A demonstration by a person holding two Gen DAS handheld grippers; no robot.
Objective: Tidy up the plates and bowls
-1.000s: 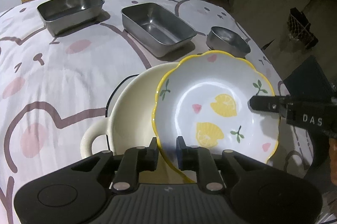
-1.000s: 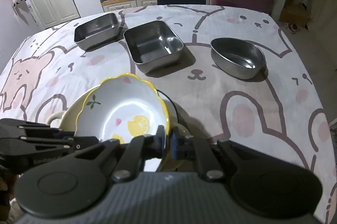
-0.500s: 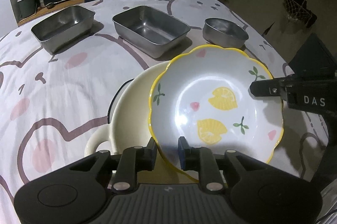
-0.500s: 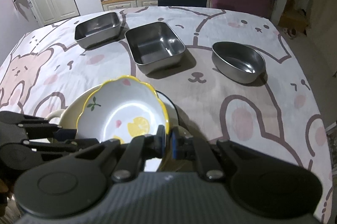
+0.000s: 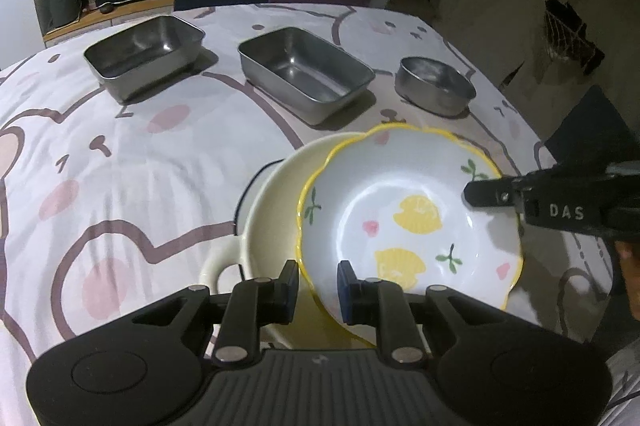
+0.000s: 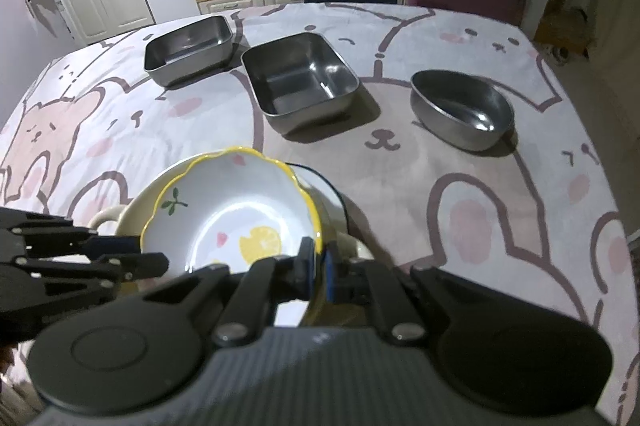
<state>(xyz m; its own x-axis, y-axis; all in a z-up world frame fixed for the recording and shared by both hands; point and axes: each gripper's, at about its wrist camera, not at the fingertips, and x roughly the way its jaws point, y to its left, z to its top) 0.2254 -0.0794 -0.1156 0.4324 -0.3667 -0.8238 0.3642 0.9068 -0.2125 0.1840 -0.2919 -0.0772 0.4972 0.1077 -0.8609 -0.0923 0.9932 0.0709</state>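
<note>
Lemon plate sits tilted on top of a cream handled dish, itself on a dark-rimmed plate, near edge of the bear-print tablecloth. Plate lies directly ahead of and below both grippers, one at each side of its rim, so neither hand is nearer. It's round, so no long axis; what matters is the tilt: left side rides up on the cream dish.

Right gripper: jaws nearly together, clamped on the plate's yellow scalloped rim on its right side, one pad inside the rim and one outside. In the left wrist view its finger reaches in over the right rim.

Left gripper: jaws a little apart, straddling the near-left rim. Rim sits in the gap, closer to the right pad; can't tell for sure whether pads press on it, looks loose. So the plate seems carried mainly by the right hand.

Far side of table, well apart from the stack: two rectangular steel trays and an oval steel bowl, all in a row.

Next move likely lifts or shifts the plate w/ the right grip; left should firm up first, or the plate may pivot.
</note>
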